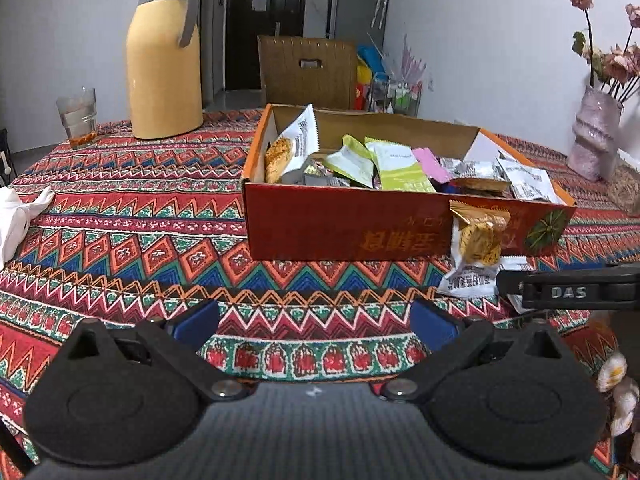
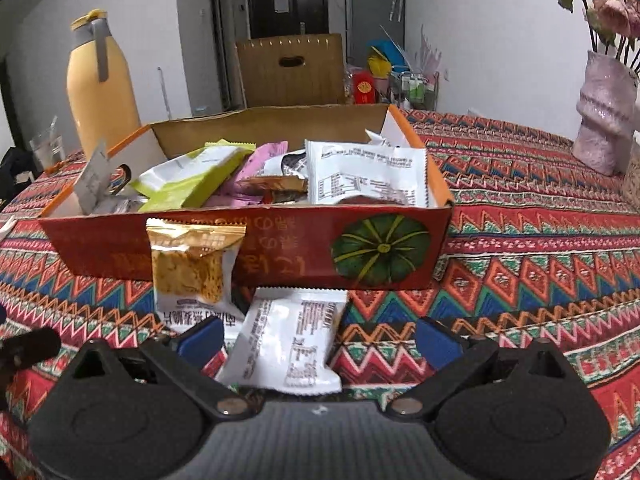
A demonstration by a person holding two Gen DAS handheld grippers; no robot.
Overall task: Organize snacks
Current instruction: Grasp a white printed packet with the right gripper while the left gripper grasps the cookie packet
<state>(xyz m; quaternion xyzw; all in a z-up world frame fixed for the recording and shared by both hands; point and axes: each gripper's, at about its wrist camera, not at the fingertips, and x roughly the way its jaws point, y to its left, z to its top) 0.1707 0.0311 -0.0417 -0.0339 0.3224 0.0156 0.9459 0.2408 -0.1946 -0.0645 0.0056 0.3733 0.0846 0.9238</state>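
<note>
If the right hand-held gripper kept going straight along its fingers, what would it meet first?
Probably the white snack packet lying on the tablecloth between the open right hand-held gripper fingers; beyond it stands the red box. Depth is uncertain.

Both the left gripper (image 1: pixel 315 322) and the right gripper (image 2: pixel 318 340) have matte black bodies, blue finger pads (image 1: pixel 198 320), silver pivot screws (image 1: pixel 224 388) and a ribbed grey centre.

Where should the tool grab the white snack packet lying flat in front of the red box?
Grip the white packet across its narrow width, pinching its two long side edges. Come down from above and the near side: it lies flat on the tablecloth, already between the right tool's open fingers.
</note>
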